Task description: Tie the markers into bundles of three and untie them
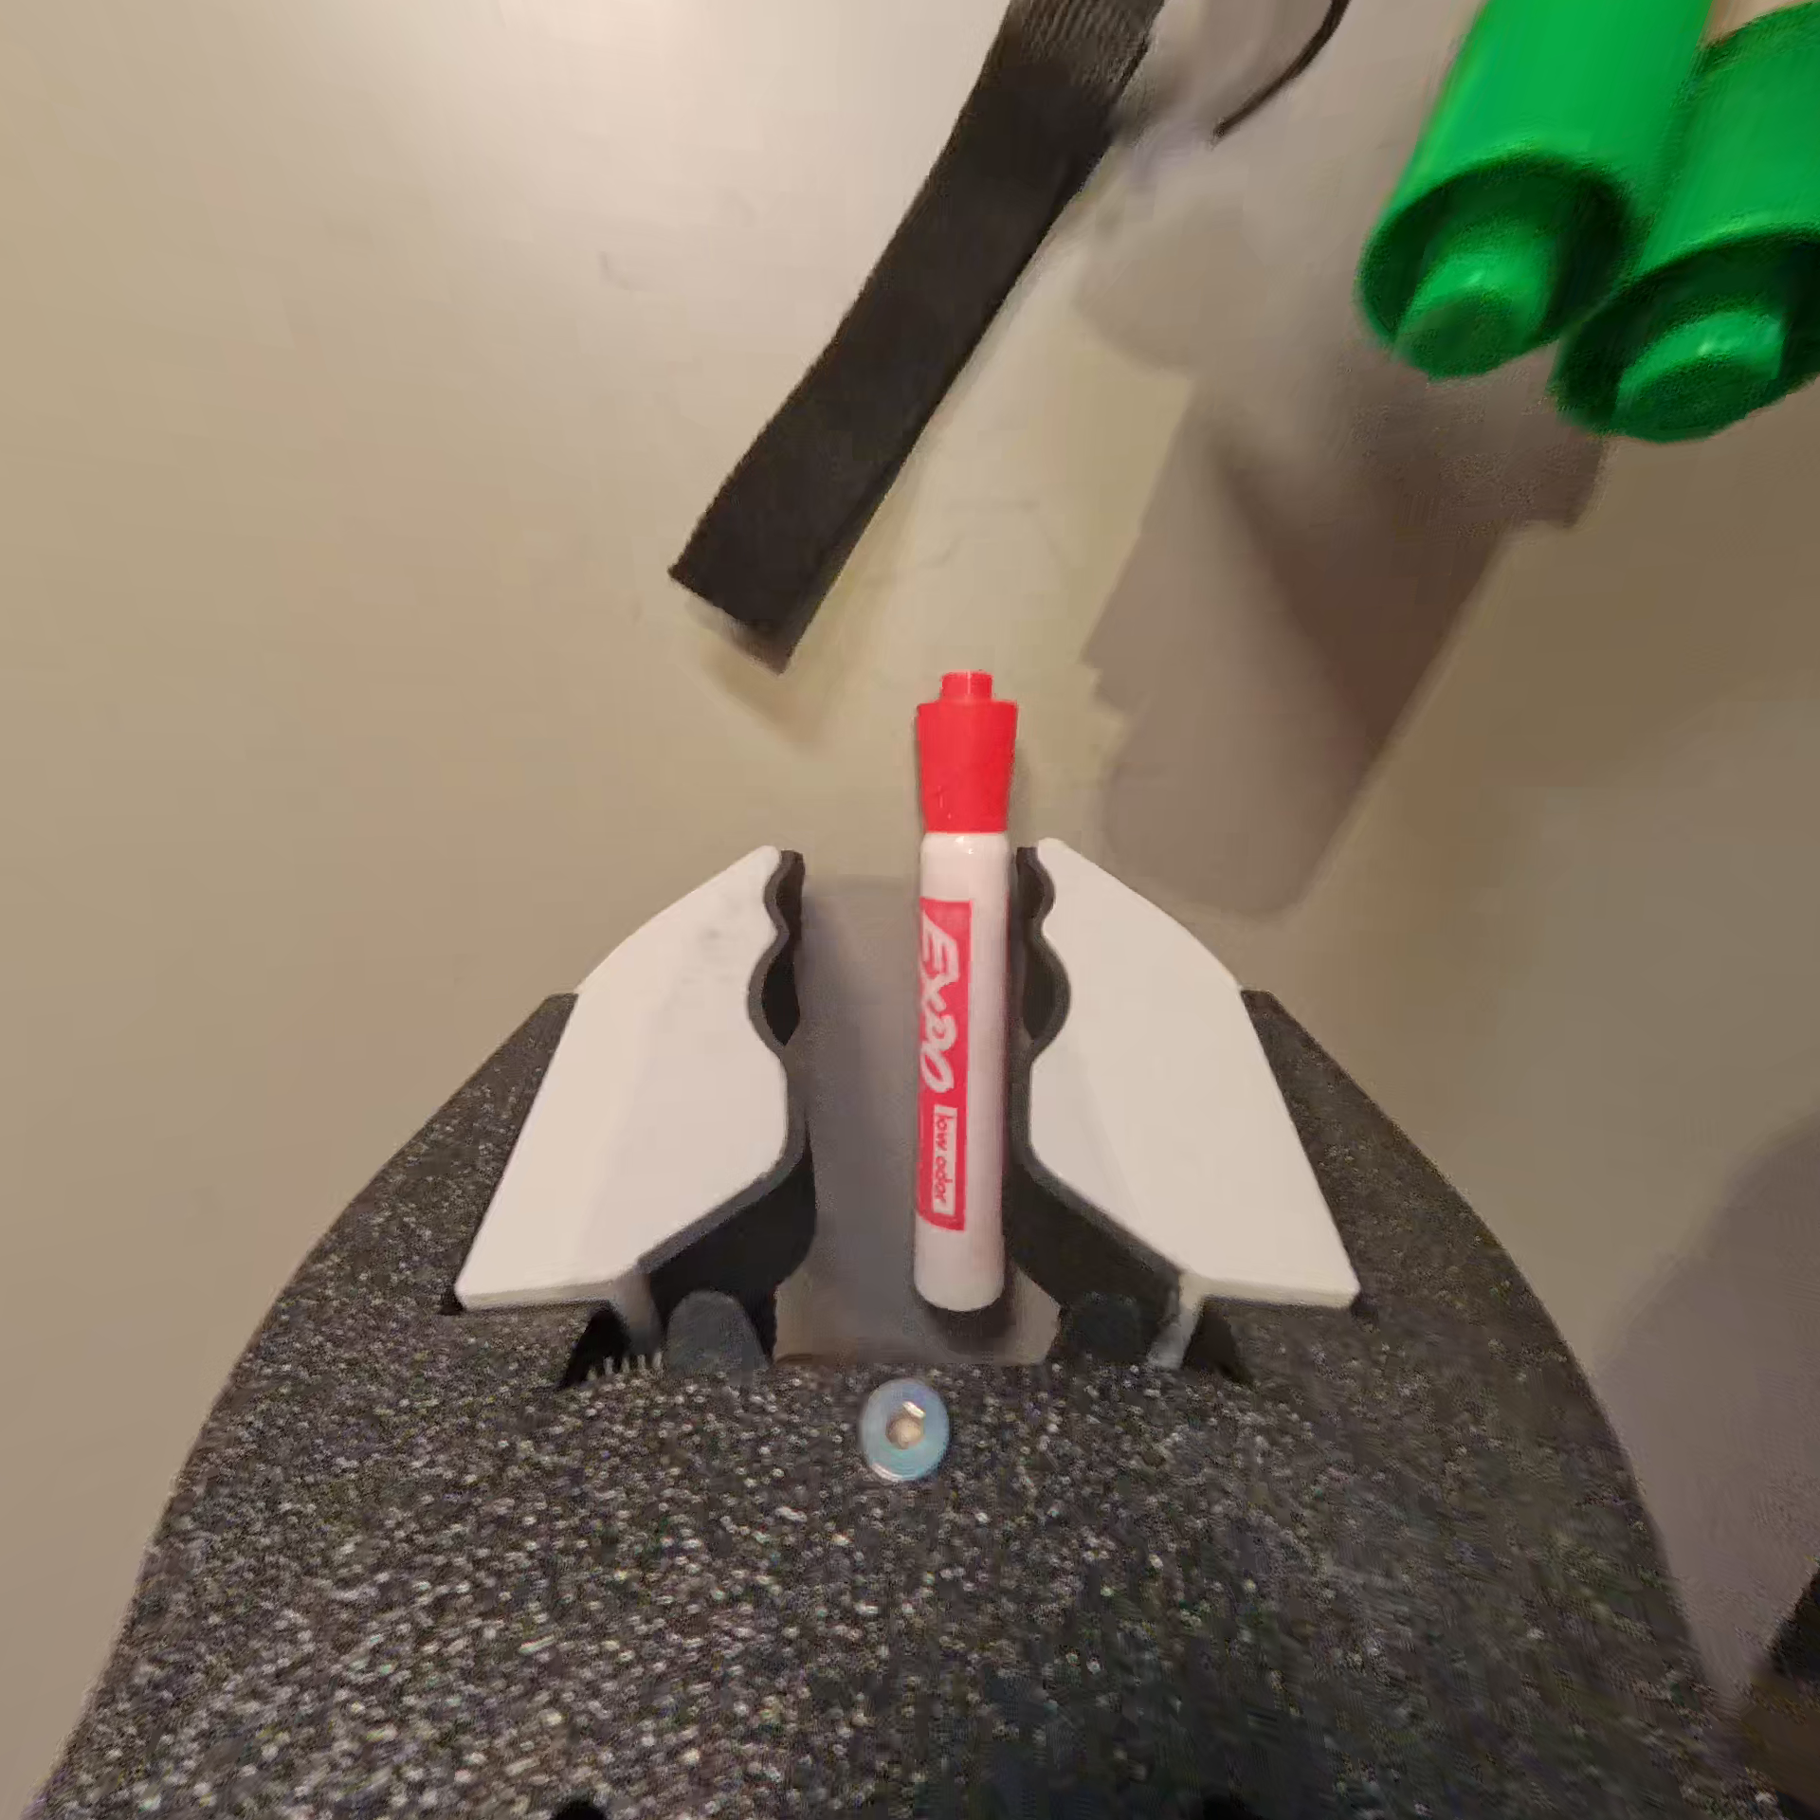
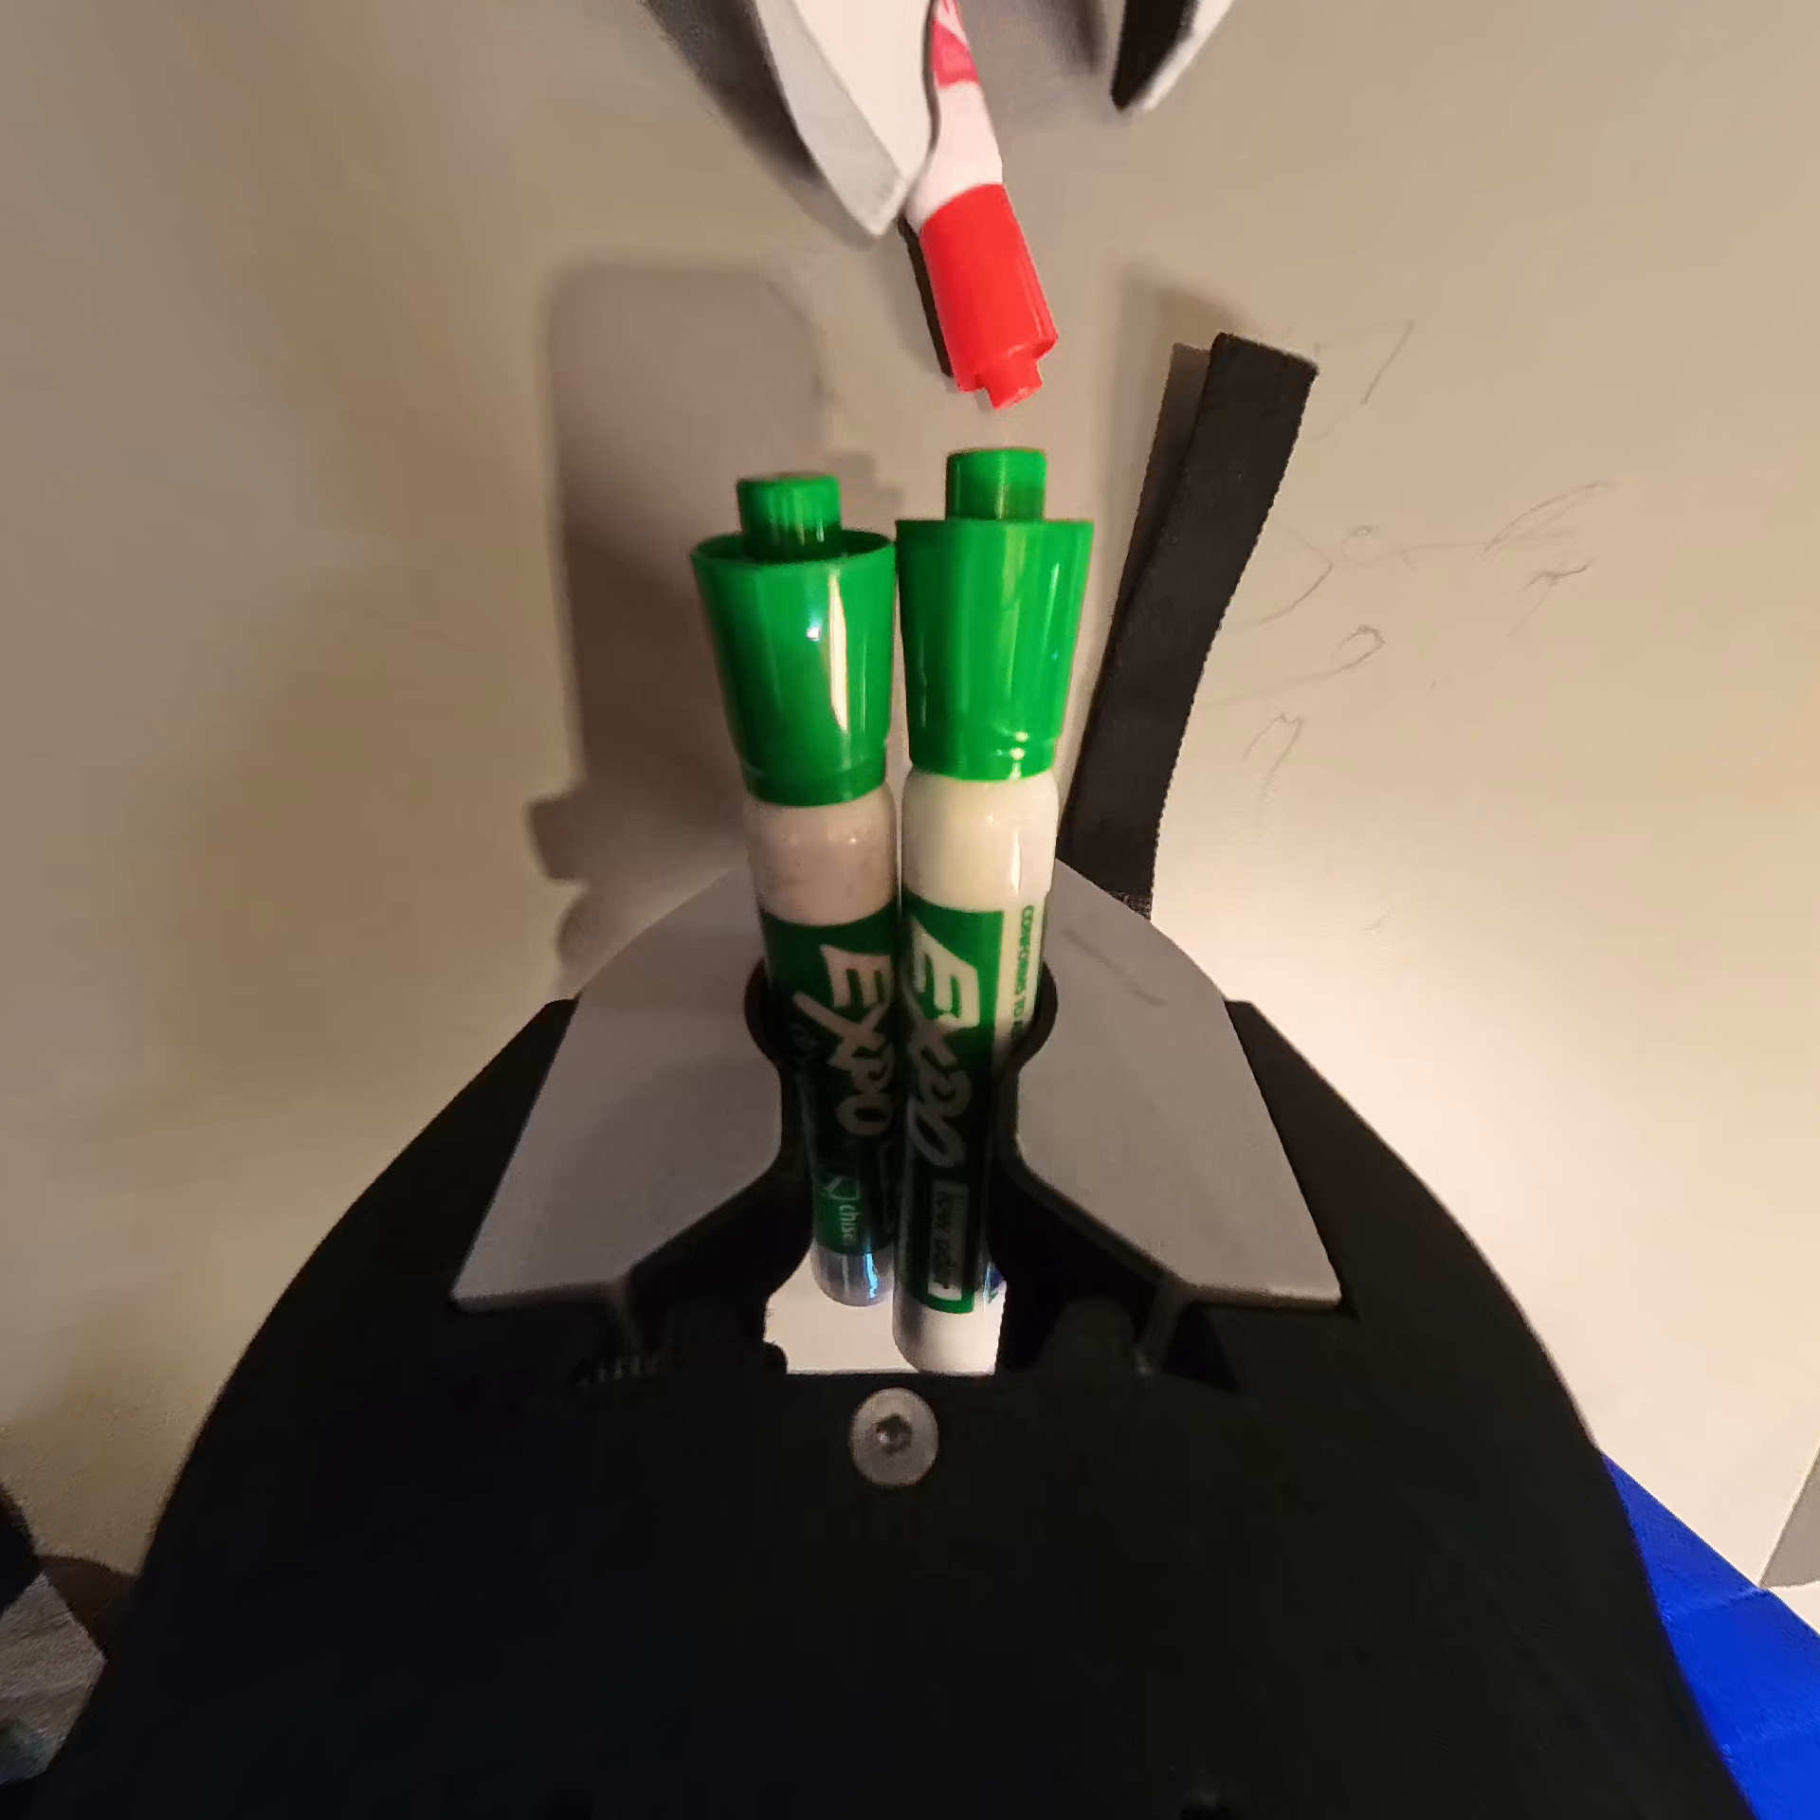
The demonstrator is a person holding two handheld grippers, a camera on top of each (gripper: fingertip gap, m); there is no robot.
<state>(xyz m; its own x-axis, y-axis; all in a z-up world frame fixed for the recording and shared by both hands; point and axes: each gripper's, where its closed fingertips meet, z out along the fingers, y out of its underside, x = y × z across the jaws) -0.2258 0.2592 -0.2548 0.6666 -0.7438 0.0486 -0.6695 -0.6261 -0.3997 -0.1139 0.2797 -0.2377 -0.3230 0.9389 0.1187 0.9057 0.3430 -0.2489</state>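
My left gripper [image 1: 908, 857] is open. A red marker [image 1: 963, 1034] lies lengthwise between its white fingers, touching the right finger, with a gap on the left, and its cap points forward. My right gripper [image 2: 901, 886] is shut on two green markers [image 2: 891, 985], held side by side with their caps forward. These green caps show at the top right of the left wrist view [image 1: 1595, 246]. In the right wrist view, the red marker [image 2: 980, 266] and left gripper [image 2: 1005, 158] sit just beyond the green caps. A black strap [image 1: 886, 325] lies flat on the table; it also shows in the right wrist view [image 2: 1182, 640].
The beige table [image 1: 345, 443] bears faint pen scribbles at the right [image 2: 1477, 591]. A blue object [image 2: 1723, 1625] sits at the lower right corner and a dark grey thing [image 2: 39, 1625] at the lower left edge. Across from one pair of fingers to the other is roughly 12 cm. The right tips stand about 5 cm off the black strap [image 1: 886, 325]. My right wrist view [image 2: 1171, 670] looks at it from another angle.
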